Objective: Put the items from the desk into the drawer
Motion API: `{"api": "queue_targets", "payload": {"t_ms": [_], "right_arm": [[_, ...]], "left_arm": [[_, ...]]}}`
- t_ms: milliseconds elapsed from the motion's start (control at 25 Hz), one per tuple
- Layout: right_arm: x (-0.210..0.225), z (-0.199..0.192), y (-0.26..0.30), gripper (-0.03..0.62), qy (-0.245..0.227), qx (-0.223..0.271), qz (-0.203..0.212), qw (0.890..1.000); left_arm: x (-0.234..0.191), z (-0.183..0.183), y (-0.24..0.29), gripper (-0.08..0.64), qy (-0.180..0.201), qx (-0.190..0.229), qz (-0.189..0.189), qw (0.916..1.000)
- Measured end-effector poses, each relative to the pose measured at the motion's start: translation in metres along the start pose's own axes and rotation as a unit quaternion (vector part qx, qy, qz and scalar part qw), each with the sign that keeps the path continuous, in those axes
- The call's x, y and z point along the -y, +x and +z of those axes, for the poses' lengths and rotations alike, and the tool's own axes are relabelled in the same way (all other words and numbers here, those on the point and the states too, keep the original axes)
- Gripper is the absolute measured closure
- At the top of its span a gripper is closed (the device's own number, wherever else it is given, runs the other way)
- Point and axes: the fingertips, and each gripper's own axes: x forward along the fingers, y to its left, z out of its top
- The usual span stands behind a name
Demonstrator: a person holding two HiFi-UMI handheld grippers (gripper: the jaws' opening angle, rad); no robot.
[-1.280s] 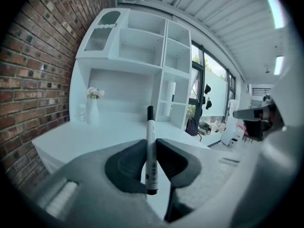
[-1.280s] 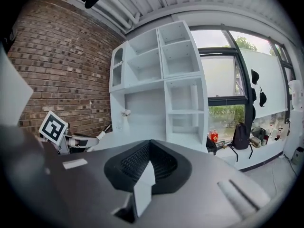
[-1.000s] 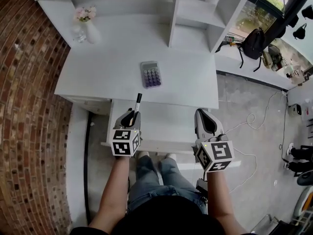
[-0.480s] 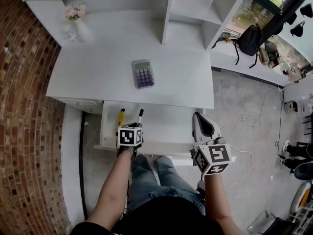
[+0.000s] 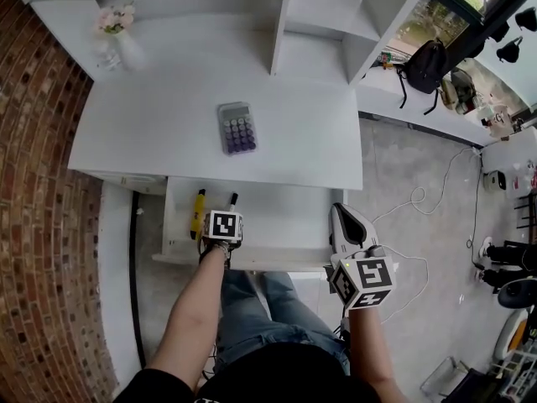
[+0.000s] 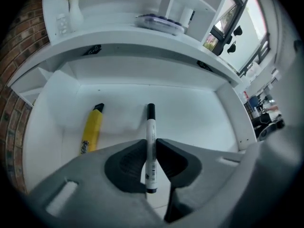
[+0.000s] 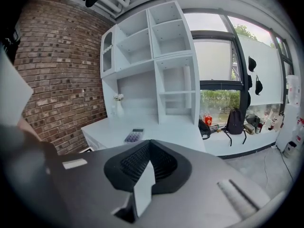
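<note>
Left gripper [image 6: 151, 145]: clenched on the black-and-white marker, with a pad pressing on each side of it. It points steeply down into the open drawer.
Vase of flowers [image 5: 113, 36]: at the far left back corner of the desk [image 5: 168, 133], well apart from both grippers.
Yellow tool [image 6: 91, 129]: lies flat on the drawer floor, left of the left gripper and not touching it. Its black tip points to the back of the drawer.
Marker [image 6: 150, 122]: held between the left jaws. Its black cap sticks out past them toward the back of the drawer. It is right of the yellow tool, near it but apart. Whether it touches the drawer floor cannot be told.
Drawer [image 5: 285, 217]: pulled out under the front edge of the desk.
Calculator [image 5: 237, 128]: lies on the desk top, beyond the drawer and well away from the jaws.
Right gripper [image 7: 148, 146]: jaws pressed together with nothing between them. It is at the right front of the drawer, apart from the marker.
</note>
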Motion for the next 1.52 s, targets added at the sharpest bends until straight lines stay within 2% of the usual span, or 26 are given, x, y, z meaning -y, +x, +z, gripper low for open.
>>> {"api": "queue_targets", "payload": {"t_ms": [200,360,480,520,560,600,640,720,880,1000,1080,1360,1520], "right_arm": [[0.001,-0.007,0.002,0.582,-0.001,-0.012,-0.005,1.0],[0.005,-0.011,0.001,0.581,-0.001,-0.015,-0.013,1.0],[0.004,-0.01,0.001,0.582,0.001,-0.013,-0.016,1.0],[0.002,-0.01,0.001,0.581,0.001,-0.013,-0.015,1.0],[0.001,-0.01,0.001,0.583,0.0,-0.013,-0.014,1.0],[0.0,-0.009,0.001,0.581,-0.001,-0.012,-0.012,1.0],[0.0,-0.009,0.0,0.581,-0.002,-0.011,-0.012,1.0],[0.0,-0.006,0.0,0.581,-0.001,-0.007,-0.012,1.0],[-0.005,0.001,-0.001,0.582,-0.001,0.002,-0.007,1.0],[-0.01,0.007,-0.001,0.583,-0.004,0.01,-0.002,1.0],[-0.013,0.012,-0.001,0.582,-0.005,0.017,-0.001,1.0],[-0.028,0.042,-0.006,0.581,-0.014,0.056,0.014,0.998],[-0.032,0.057,-0.009,0.581,-0.014,0.077,0.016,0.997]], "left_arm": [[-0.015,-0.004,0.011,0.492,0.013,-0.023,0.032,0.9991],[-0.015,-0.004,0.012,0.492,0.02,-0.024,0.049,0.9983],[-0.013,-0.003,0.012,0.473,0.023,-0.019,0.047,0.9984],[-0.012,-0.004,0.012,0.435,0.022,-0.02,0.043,0.9987],[-0.011,-0.005,0.011,0.364,0.021,-0.021,0.042,0.9987],[-0.01,-0.006,0.01,0.235,0.021,-0.024,0.046,0.9984],[-0.01,-0.007,0.008,0.147,0.022,-0.025,0.053,0.998],[-0.01,-0.005,0.001,0.105,0.026,-0.019,0.062,0.9976],[-0.01,0.009,-0.021,0.094,0.023,0.022,0.06,0.9977],[0.001,0.026,-0.044,0.094,0.035,0.062,0.035,0.9969],[0.0,0.038,-0.064,0.094,0.037,0.095,0.041,0.9939],[-0.002,0.075,-0.135,0.094,0.028,0.207,0.045,0.9768],[-0.008,0.097,-0.186,0.094,0.017,0.274,0.057,0.96]]}}
